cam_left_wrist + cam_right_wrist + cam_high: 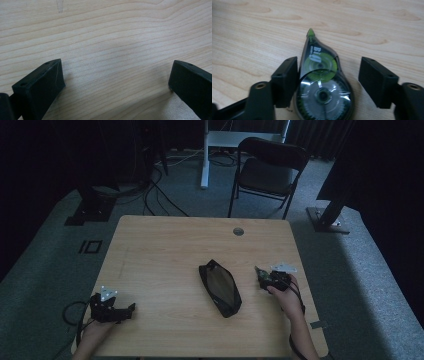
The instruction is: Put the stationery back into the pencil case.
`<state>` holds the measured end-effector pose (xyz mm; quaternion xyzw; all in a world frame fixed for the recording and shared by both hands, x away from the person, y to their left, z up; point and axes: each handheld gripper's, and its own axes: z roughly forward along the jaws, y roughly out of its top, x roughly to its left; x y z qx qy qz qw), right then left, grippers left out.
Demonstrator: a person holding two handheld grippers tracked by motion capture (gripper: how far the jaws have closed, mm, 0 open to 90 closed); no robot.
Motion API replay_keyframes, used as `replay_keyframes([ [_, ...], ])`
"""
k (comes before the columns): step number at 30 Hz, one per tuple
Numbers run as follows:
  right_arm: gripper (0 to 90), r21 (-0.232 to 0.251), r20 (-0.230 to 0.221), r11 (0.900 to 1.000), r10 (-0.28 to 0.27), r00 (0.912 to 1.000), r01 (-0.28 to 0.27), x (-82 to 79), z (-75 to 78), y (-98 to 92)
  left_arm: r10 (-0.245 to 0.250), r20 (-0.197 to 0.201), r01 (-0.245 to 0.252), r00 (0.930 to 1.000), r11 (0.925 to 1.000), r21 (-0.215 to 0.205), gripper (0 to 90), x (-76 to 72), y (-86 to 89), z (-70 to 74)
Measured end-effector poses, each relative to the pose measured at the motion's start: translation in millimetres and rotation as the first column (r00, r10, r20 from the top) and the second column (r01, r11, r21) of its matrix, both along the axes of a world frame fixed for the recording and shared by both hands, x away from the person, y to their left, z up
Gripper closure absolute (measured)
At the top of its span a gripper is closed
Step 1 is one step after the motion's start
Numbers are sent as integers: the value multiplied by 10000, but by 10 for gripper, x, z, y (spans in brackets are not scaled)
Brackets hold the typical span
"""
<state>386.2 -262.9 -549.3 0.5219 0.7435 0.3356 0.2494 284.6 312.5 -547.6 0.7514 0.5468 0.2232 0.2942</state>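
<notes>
A clear correction-tape dispenser (322, 82) with green reels and a green tip lies flat on the wooden table (165, 245), near its right edge. My right gripper (328, 65) straddles it. One jaw touches the dispenser's side and the other stands a gap away, so the jaws are open around it. In the high view the right gripper (265, 277) sits just right of a black zipped pencil case (220, 287) lying in the middle of the table. My left gripper (127, 310) rests at the front left, and its jaws (117, 72) are wide open over bare wood.
A round cable hole (238, 231) sits near the table's far edge. Behind the table stand a dark folding chair (267, 170) and a white desk leg (204, 155), with cables on the grey floor.
</notes>
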Motion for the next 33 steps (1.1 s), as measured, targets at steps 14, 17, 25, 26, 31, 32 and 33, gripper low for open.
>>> replay_keyframes([
  [14,373,157,-453,9996,229,9987,-222,26,18,68,-1,-1,1,10000,10000,-2,2,0,0,0],
  [17,437,176,-278,9998,-12,9996,17,6,12,85,-1,0,1,10000,10000,-2,2,0,0,0],
  [25,477,-105,25,9999,-45,10000,45,-21,7,142,0,-1,0,10000,10000,-3,2,0,0,0],
  [26,480,-204,-4,9998,-45,10000,45,-15,16,156,-1,-2,1,10000,10000,-2,2,0,0,0],
  [31,483,-69,-292,9999,-112,9995,110,2,34,180,-1,1,1,10000,10000,-4,2,0,0,0],
  [32,483,-39,-294,10000,-76,9995,75,11,33,177,1,-2,-1,10000,10000,-2,2,0,0,0],
  [33,483,8,-318,9999,-115,9994,115,18,32,173,-1,-2,1,10000,10000,-1,2,0,0,0],
])
